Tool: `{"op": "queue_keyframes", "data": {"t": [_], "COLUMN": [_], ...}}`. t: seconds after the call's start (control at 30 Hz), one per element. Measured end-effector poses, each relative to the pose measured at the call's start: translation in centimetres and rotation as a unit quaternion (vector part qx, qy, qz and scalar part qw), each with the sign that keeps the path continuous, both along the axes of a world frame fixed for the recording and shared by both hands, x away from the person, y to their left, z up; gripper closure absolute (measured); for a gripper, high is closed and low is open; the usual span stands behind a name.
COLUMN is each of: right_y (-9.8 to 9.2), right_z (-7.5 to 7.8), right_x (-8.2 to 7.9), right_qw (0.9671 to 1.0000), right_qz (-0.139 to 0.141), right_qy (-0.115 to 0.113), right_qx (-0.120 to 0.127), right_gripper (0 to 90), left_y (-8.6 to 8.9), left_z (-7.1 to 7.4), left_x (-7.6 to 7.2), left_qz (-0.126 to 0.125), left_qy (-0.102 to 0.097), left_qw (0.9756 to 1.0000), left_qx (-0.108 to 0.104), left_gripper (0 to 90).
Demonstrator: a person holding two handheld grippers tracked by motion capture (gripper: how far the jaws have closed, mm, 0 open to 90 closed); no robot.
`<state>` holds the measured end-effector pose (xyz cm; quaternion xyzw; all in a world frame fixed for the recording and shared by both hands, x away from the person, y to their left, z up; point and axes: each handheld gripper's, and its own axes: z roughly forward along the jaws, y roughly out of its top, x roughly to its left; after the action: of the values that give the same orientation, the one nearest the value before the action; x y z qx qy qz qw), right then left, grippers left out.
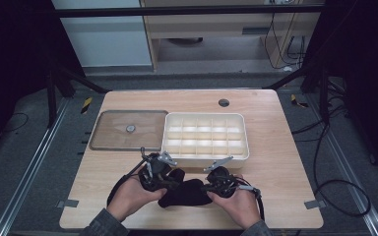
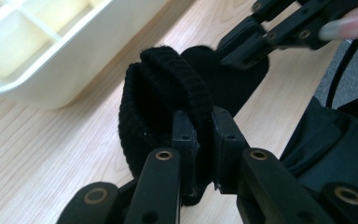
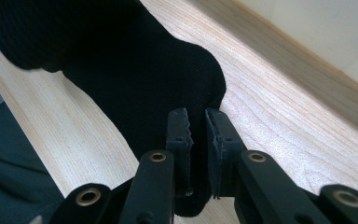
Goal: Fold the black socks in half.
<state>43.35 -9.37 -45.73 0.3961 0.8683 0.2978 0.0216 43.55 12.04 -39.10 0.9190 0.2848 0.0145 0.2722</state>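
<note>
A black sock (image 1: 184,193) lies on the wooden table (image 1: 275,167) near its front edge, between the person's two hands. My left gripper (image 1: 173,178) is shut on the sock's ribbed, folded-over end (image 2: 168,88), and the cloth bulges up above the jaws of the left gripper (image 2: 204,116). My right gripper (image 1: 205,187) is shut on the sock's other end (image 3: 121,56), with thin cloth pinched between the pads of the right gripper (image 3: 196,116). In the left gripper view, the right gripper (image 2: 230,58) presses onto the sock from the upper right.
A cream organizer box (image 1: 205,156) with several small compartments stands just behind the grippers. A flat transparent lid (image 1: 128,129) with a round knob lies to its left. A cable hole (image 1: 223,103) sits at the table's far edge.
</note>
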Motion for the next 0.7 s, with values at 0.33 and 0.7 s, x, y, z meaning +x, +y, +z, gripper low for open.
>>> {"op": "queue_keyframes", "data": {"t": [0.33, 0.7], "right_y": [-0.3, -1.9], "right_z": [-0.4, -0.1], "right_x": [0.1, -0.9], "right_qw": [1.0000, 0.9999], "right_qz": [-0.006, -0.011], "right_qy": [0.004, -0.003], "right_qx": [0.003, 0.007], "right_gripper": [80.3, 64.0], "left_y": [-2.9, -4.2], "left_z": [-0.9, -3.3], "left_x": [-0.4, -0.2], "left_qz": [-0.022, -0.021], "left_qy": [-0.003, 0.003], "left_qw": [0.9997, 0.9993], "left_qx": [0.012, 0.030], "left_gripper": [81.4, 81.3]}}
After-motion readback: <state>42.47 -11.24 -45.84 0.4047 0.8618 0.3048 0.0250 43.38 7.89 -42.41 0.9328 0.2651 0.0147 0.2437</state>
